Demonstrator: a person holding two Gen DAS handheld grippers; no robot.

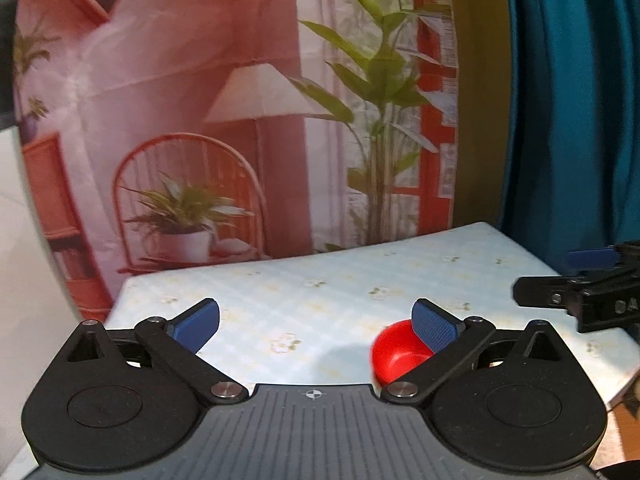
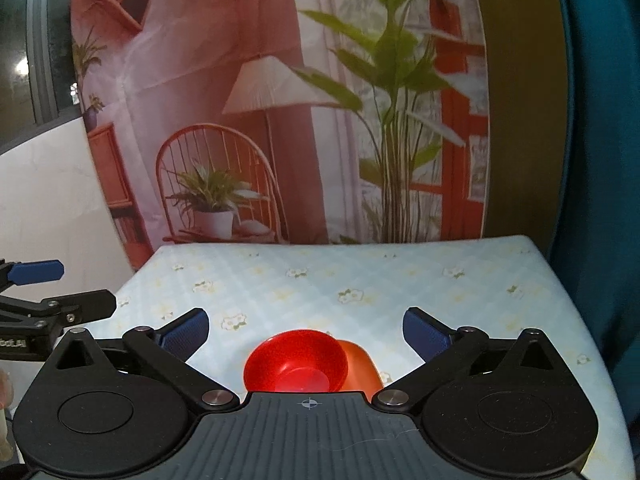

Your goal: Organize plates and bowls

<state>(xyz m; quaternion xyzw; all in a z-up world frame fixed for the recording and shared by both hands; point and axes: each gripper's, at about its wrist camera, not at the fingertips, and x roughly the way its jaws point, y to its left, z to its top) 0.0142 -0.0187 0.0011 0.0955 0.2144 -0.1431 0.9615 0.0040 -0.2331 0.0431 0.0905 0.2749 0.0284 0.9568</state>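
A: How far along is this looking?

B: The glossy red plastic bowl (image 2: 296, 366) is sitting low in the centre of the right wrist view, on the surface with the pale floral cloth (image 2: 360, 280); it is overlapping an orange plastic dish (image 2: 362, 364) just to its right, and whether it is nesting in that dish or only leaning on it, I cannot tell.

A: And the grippers?

B: The right gripper (image 2: 306, 332) is standing with its jaws spread wide, nothing between the pads; the left gripper (image 1: 316, 326) is spread likewise and carrying nothing; in its view the bowl is showing at lower right, behind one blue pad.

A: So it is finishing?

B: I am judging the two pieces grouped; no other dishes are showing, so little seems left.
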